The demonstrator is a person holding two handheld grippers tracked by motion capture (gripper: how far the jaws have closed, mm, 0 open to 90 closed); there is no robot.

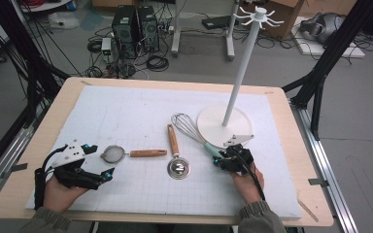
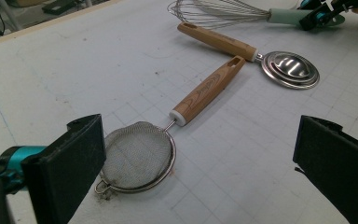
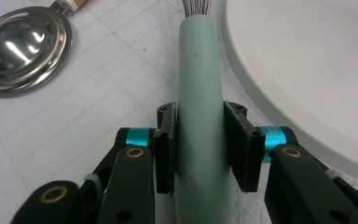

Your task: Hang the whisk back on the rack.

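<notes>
Right gripper view looks down my right gripper (image 3: 199, 149), and its two black pads sit on both sides of the mint green handle of the whisk (image 3: 199, 93). The pads press on the handle, so I am holding the whisk there, close to its end. The handle runs straight away from me, and the wires start at the top edge of that view. A white stand base (image 3: 307, 70) lies just beside the handle on one side, and a shiny scoop (image 3: 21, 49) lies near it on the other side. High view shows my right gripper (image 1: 230, 158) at the low end of the whisk (image 1: 190, 128), with the wire part pointing up and to the left on the white mat (image 1: 126, 111). The whisk lies next to the round stand base (image 1: 209, 128), and the white pole (image 1: 240, 68) rises from that base. My left gripper (image 1: 104, 174) is well apart from the whisk, and it holds nothing. Left gripper view shows its jaws standing wide, with a small sieve (image 2: 137, 156) on the mat between them, close to one pad. The sieve has a wooden handle, and so does the scoop (image 2: 291, 70). There is some small writing on both wooden handles, but it is too small for me to read.
</notes>
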